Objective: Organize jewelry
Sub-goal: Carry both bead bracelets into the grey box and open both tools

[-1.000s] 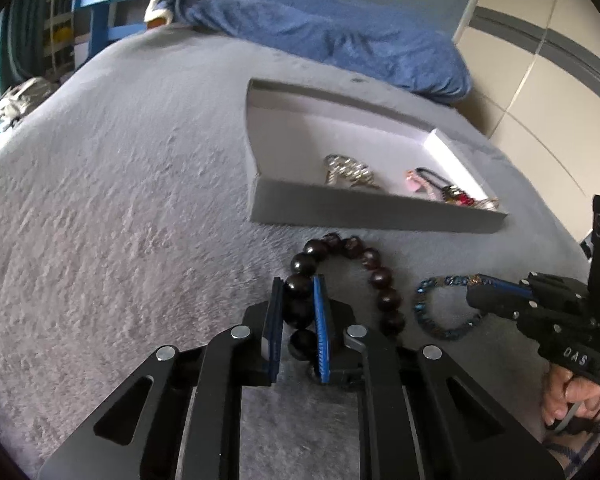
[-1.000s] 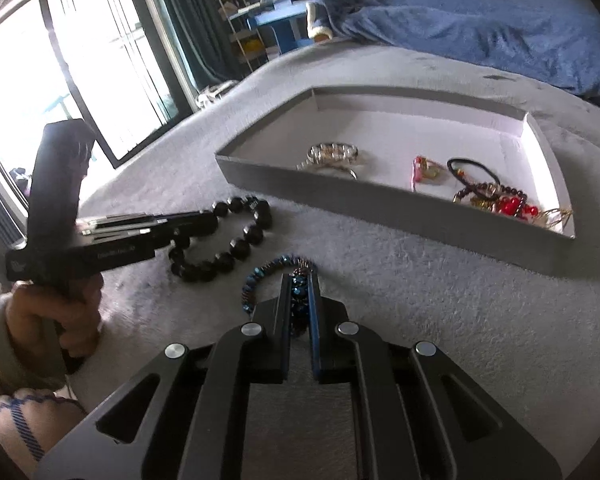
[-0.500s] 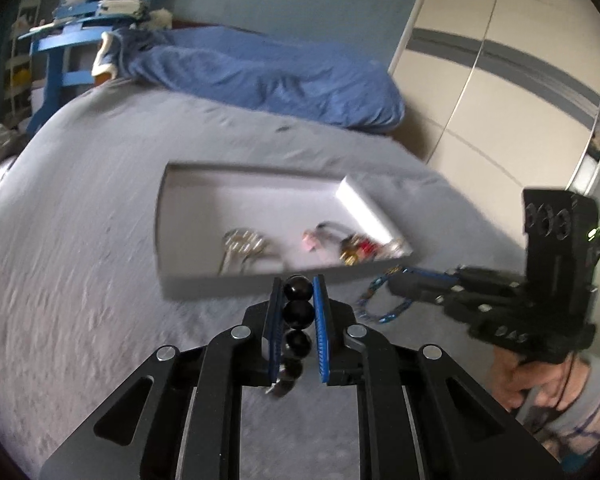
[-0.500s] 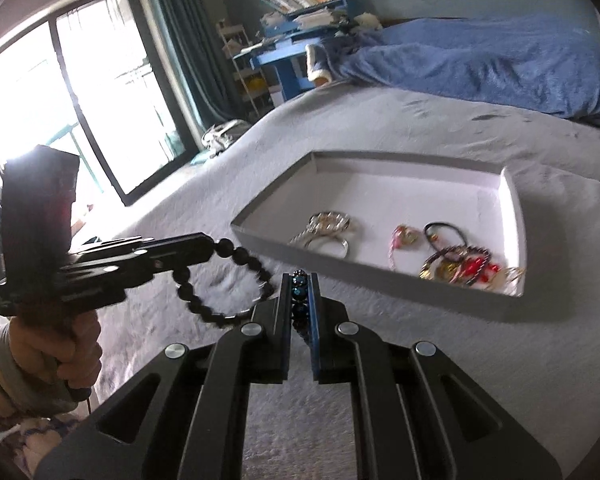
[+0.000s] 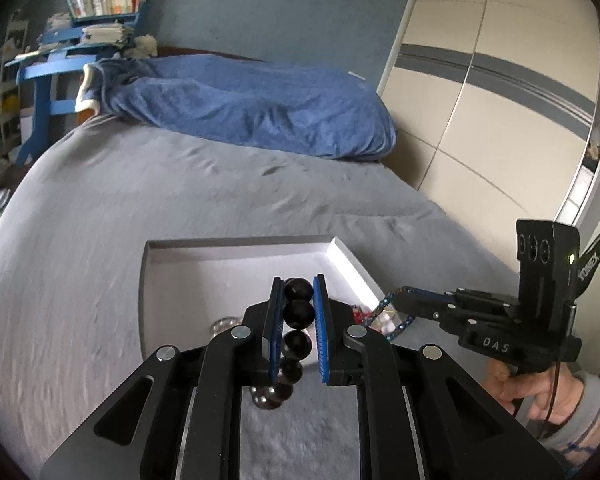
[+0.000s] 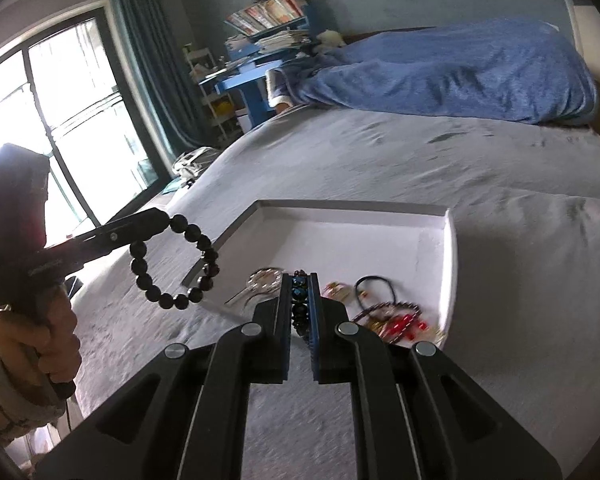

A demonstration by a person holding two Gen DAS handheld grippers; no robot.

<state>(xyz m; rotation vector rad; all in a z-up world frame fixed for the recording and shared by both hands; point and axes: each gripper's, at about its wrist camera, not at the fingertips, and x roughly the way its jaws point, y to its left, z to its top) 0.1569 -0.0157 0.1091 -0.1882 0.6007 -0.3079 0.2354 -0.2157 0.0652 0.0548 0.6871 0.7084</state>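
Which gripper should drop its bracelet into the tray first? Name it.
Right, probably. The right gripper holds the blue bracelet over the tray; the left gripper's dark bracelet hangs beside its corner.

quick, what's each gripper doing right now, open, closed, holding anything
Left gripper: closed on the dark bead bracelet.
Right gripper: closed on the blue bead bracelet.

"DAS" on right gripper (image 5: 394,300) body; strap (image 5: 590,266) probably reads "YONEX".

Both wrist views look forward-down along own claw, close above bed (image 5: 100,208); shared: tray (image 5: 342,250) (image 6: 452,240), blue blanket (image 5: 252,112), opposite claw.
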